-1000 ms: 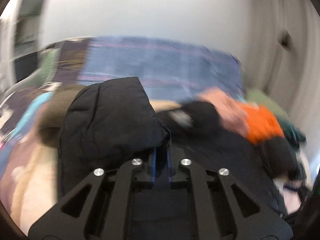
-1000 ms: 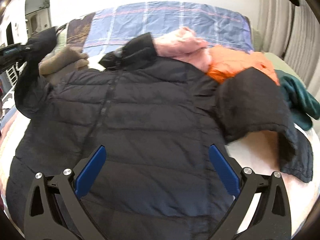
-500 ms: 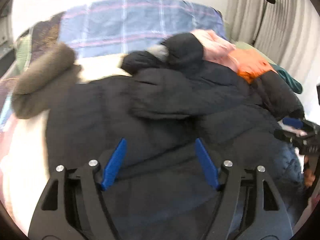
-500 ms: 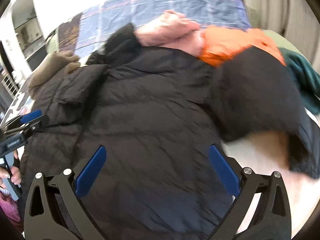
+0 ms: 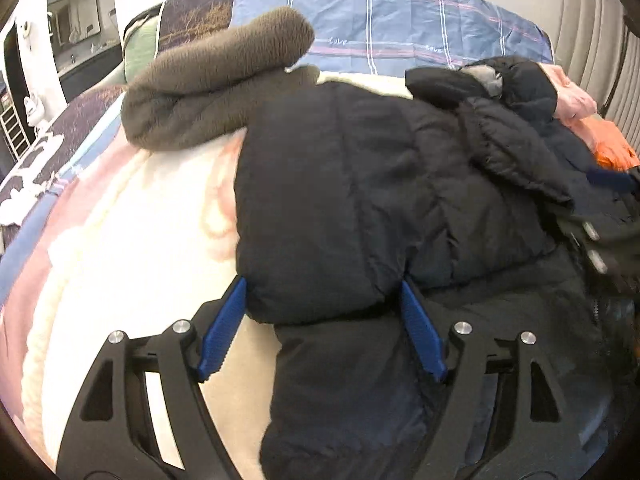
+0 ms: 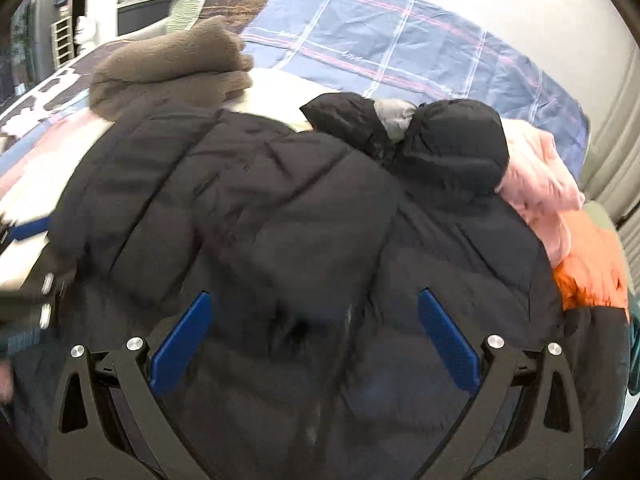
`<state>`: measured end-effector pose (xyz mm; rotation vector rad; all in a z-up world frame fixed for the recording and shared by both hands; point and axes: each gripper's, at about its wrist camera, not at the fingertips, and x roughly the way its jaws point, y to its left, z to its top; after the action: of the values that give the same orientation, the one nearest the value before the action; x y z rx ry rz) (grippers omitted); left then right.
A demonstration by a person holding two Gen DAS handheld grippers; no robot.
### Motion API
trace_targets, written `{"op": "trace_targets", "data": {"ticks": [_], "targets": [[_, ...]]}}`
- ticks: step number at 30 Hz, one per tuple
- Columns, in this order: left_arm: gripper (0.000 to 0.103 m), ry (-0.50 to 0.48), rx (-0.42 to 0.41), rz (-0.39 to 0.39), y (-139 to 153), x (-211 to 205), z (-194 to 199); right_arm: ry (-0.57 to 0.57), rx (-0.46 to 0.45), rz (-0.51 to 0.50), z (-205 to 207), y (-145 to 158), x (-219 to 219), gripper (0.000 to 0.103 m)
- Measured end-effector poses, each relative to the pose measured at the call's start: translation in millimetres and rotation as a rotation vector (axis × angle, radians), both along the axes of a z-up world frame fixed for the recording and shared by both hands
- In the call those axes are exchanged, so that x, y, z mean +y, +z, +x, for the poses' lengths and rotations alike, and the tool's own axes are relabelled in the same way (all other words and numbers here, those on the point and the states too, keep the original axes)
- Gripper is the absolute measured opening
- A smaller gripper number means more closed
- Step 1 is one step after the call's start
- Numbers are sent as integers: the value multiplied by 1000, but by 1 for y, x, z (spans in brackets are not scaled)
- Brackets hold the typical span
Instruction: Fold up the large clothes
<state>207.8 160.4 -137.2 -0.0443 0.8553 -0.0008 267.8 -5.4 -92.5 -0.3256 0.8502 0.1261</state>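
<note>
A black puffer jacket [image 5: 360,184] lies spread on the bed, its left sleeve folded across its front. It fills the right wrist view [image 6: 304,232] too, hood at the top. My left gripper [image 5: 320,328] is open, its blue pads either side of the folded sleeve's cuff end, low over the jacket's left edge. My right gripper [image 6: 312,336] is open and empty, low over the jacket's lower middle. The right gripper shows blurred at the right edge of the left wrist view [image 5: 600,232].
A brown fleece garment [image 5: 216,76] lies at the jacket's upper left. Pink [image 6: 540,184] and orange [image 6: 592,272] clothes are piled at its right. A cream and pink blanket [image 5: 120,264] covers the bed, with a blue plaid duvet [image 5: 400,28] behind.
My left gripper carried the sleeve across the jacket, let it go and opened, then drew back to the left. My right gripper stayed open and moved left over the jacket.
</note>
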Motion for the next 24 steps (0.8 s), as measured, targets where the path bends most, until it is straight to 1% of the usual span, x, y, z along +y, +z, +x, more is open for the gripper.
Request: {"op": "trace_targets", "data": {"ticks": [1, 2, 3, 4, 5, 6, 7, 8, 9, 10, 12, 14, 15, 16, 17, 18, 20, 21, 22, 23, 24], "targets": [[78, -2, -2, -1, -2, 0, -2, -64, -4, -2, 9, -3, -7, 102], [78, -5, -6, -6, -3, -1, -1, -105, -7, 6, 13, -3, -15, 101], [78, -8, -11, -20, -2, 1, -3, -160, -12, 27, 16, -2, -29, 97], [78, -9, -15, -37, -3, 3, -4, -230, -17, 76, 16, 2, -51, 95], [78, -11, -19, -54, -3, 7, -4, -307, -19, 165, 13, 8, -81, 88], [78, -16, -24, -77, -3, 10, -6, -344, -14, 227, 9, 11, -98, 81], [80, -23, -28, -96, -3, 11, -7, -396, 9, 366, 1, 14, -132, 75], [80, -44, -38, -137, -2, 14, -9, -411, 29, 440, -4, 14, -150, 64], [80, -61, -45, -167, -1, 15, -10, -443, 65, 524, -12, 12, -174, 55], [81, -77, -52, -200, 0, 15, -11, -464, 84, 554, -16, 11, -186, 53], [80, -86, -77, -230, 6, 15, -16, -494, 105, 589, -23, 8, -207, 52], [80, -83, -95, -231, 12, 15, -21, -486, 131, 619, -23, 4, -216, 54], [79, -82, -95, -237, 14, 15, -22, -488, 148, 649, -21, 2, -220, 63], [76, -81, -93, -243, 17, 16, -23, -498, 157, 680, -19, -1, -223, 68], [73, -79, -90, -250, 19, 17, -24, -508, 160, 696, -17, -3, -225, 72], [70, -75, -87, -252, 21, 18, -26, -520, 163, 702, -17, -5, -224, 72], [55, -75, -89, -244, 27, 19, -29, -507, 172, 673, -8, -9, -217, 71], [52, -74, -91, -232, 30, 19, -29, -481, 177, 634, -2, -11, -210, 60], [44, -73, -90, -218, 32, 19, -28, -461, 177, 608, -3, -12, -207, 46], [36, -68, -86, -202, 34, 19, -26, -449, 173, 586, -2, -13, -206, 17], [33, -54, -77, -192, 35, 20, -23, -450, 161, 583, -4, -12, -207, 9]]}}
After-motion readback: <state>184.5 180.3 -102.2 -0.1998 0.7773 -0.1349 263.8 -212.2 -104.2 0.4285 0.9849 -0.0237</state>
